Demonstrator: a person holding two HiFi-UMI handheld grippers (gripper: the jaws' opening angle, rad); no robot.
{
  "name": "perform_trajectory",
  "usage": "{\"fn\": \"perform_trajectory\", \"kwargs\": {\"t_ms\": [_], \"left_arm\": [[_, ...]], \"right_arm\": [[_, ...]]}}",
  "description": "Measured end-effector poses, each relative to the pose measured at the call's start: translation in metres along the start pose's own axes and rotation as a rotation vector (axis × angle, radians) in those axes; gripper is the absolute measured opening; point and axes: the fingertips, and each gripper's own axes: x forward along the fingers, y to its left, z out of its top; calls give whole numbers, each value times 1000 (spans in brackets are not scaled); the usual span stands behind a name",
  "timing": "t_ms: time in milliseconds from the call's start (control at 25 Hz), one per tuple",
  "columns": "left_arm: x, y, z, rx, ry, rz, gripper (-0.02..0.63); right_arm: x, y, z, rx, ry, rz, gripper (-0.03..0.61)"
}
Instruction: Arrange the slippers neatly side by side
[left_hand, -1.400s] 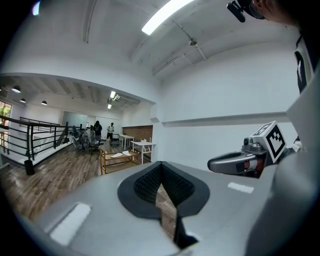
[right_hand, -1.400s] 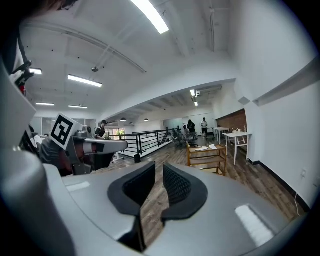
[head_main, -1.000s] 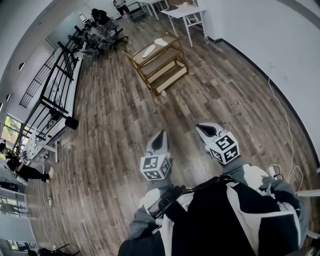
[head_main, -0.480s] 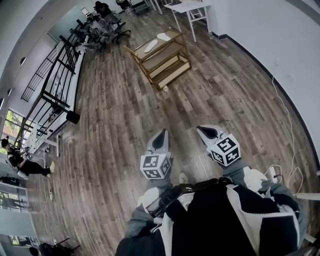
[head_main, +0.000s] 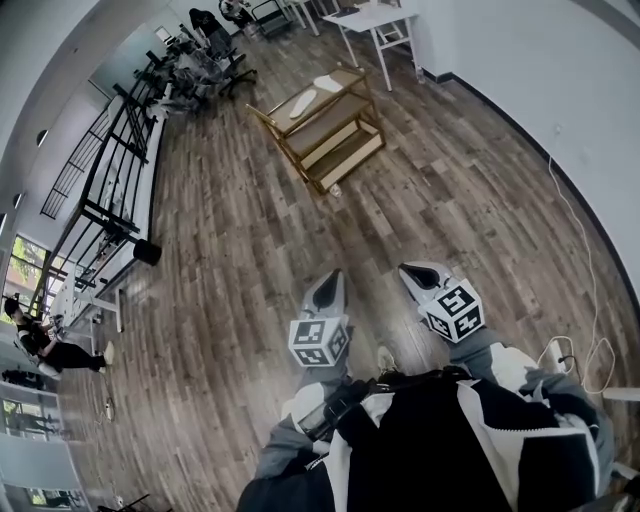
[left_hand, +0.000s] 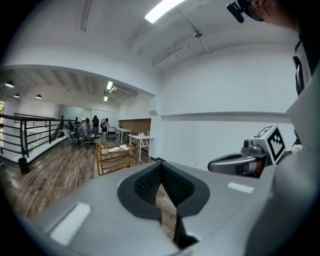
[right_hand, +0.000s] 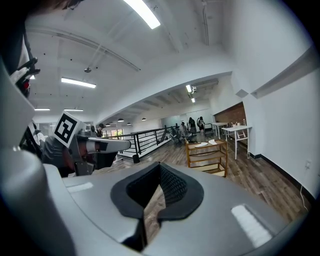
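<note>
The left claw (head_main: 328, 282) has its jaws pressed together on nothing, and its own view shows only bare wood floor (head_main: 240, 250) past the closed tips. The right claw (head_main: 413, 272) is the same, closed and empty. Both are carried side by side in front of the person, level with each other and pointing ahead. Just below and between them the toe of a shoe (head_main: 385, 360) shows on the floor. A second ago no shoe showed there, and half a second ago it sat slightly higher and further left. Both claws now sit a little lower in the head view than they did then, while their jaws have not moved. That reads as a step being taken, so the person seems to be walking with the claws held ready, and no handling has begun. Further out, well apart from the claws, stands a wooden rack (head_main: 345, 150) with the two pale slippers (head_main: 300, 101) on its top shelf. They lie near each other but staggered and not lined up. The rack holds nearly the same place in the head view as before and looks only slightly larger, so the gap has hardly closed. Beyond it a white table (head_main: 378, 18) stands by the wall. Most of the approach is probably still ahead, and the pairing has not started.
</note>
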Motion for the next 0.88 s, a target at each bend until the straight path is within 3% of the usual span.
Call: {"fn": "perform_trajectory", "kwargs": {"t_ms": [480, 880], "left_arm": [[57, 110, 21, -33, -10, -52, 6], [95, 163, 26, -21, -23, -155, 6]], "right_arm": [[108, -22, 33, -17, 30, -72, 2], [177, -25, 52, -53, 39, -99, 2]]}}
